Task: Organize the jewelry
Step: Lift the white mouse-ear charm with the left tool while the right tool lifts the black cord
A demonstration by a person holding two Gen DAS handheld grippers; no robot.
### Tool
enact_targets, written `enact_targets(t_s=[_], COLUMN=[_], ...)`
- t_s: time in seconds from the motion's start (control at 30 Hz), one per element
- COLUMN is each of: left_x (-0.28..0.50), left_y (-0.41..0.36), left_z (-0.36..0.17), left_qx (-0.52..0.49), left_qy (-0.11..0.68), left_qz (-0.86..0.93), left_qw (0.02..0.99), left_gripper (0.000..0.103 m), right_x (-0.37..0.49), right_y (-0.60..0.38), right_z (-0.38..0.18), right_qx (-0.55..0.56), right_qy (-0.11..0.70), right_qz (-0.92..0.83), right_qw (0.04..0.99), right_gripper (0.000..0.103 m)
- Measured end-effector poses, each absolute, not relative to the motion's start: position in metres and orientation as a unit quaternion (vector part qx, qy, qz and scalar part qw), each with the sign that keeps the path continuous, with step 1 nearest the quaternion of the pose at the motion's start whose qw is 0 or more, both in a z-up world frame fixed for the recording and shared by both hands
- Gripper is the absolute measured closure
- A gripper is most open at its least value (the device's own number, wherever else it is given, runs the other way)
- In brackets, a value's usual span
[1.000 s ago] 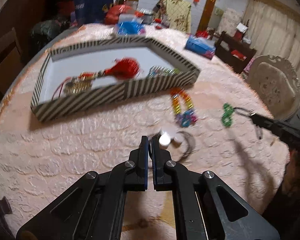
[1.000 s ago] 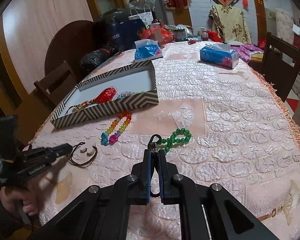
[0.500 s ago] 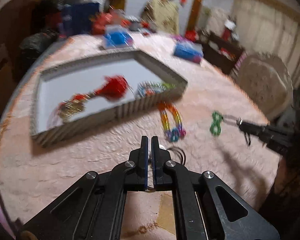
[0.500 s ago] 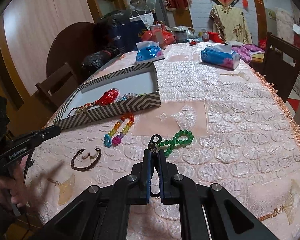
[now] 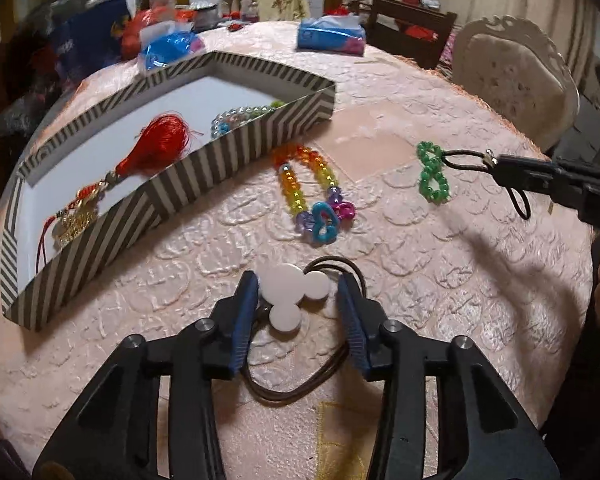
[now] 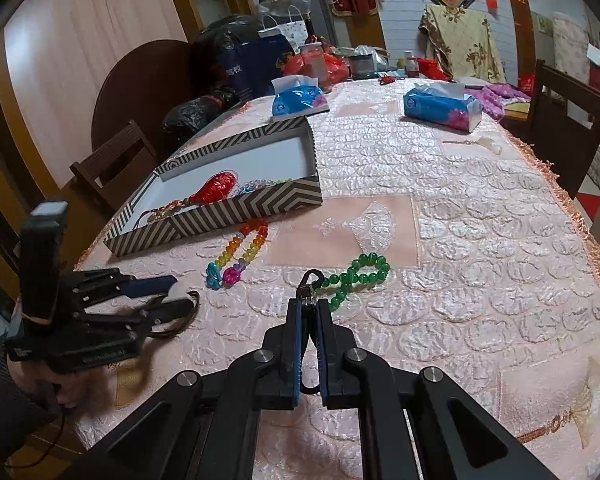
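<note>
A white three-disc pendant (image 5: pixel 290 292) on a brown cord (image 5: pixel 300 392) lies on the pink tablecloth. My left gripper (image 5: pixel 296 292) is low over it, its jaws opening, with the pendant between them and not pinched. My right gripper (image 6: pixel 310 304) is shut on the black loop and clasp of a green bead bracelet (image 6: pixel 360 272), whose beads rest on the cloth. A rainbow bead bracelet (image 5: pixel 300 184) lies just outside the striped box (image 5: pixel 236 148). In the box are a red tassel charm (image 5: pixel 156 148) and a clear bead bracelet (image 5: pixel 236 118).
Two blue tissue packs (image 6: pixel 440 106) (image 6: pixel 298 98) sit at the far end of the table, with bags behind them. A pale carved chair (image 5: pixel 512 76) stands by the right rim. A dark wooden chair (image 6: pixel 112 160) stands beyond the box.
My left gripper has gone from shut to open and has dropped forward, so the white pendant now sits between its fingers. The right gripper has kept still with the green bracelet.
</note>
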State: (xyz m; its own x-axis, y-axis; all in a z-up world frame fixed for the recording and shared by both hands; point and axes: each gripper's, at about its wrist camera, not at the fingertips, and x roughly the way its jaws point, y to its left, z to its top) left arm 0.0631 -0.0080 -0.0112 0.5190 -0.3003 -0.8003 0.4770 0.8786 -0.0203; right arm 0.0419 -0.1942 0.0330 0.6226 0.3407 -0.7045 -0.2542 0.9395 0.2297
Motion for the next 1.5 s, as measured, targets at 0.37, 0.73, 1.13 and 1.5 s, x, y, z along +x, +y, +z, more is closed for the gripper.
enact_targets(t_s=[0.37, 0.73, 1.13, 1.5], left_x=[0.058, 0.036, 0.039, 0.048], left_y=[0.012, 0.016, 0.037, 0.044], left_z=[0.007, 0.04, 0.06, 0.059], left_qx=[0.038, -0.008, -0.056, -0.065], left_qy=[0.417, 0.392, 0.372, 0.374], left_qz=[-0.214, -0.206, -0.193, -0.188], left_qw=[0.883, 0.896, 0.906, 0.906], left_gripper=[0.069, 0.069, 0.069, 0.069], right_x=[0.042, 0.037, 0.035, 0.047], right_y=[-0.196, -0.194, -0.187, -0.177], right_z=[0.035, 0.044, 0.052, 0.054], right_qx=[0.057, 0.044, 0.028, 0.014], right_qy=[0.393, 0.374, 0.369, 0.384], right_qz=[0.163, 0.153, 0.135, 0.14], right_qw=[0.903, 0.914, 0.919, 0.912], right_gripper=[0.097, 0.097, 0.097, 0.097])
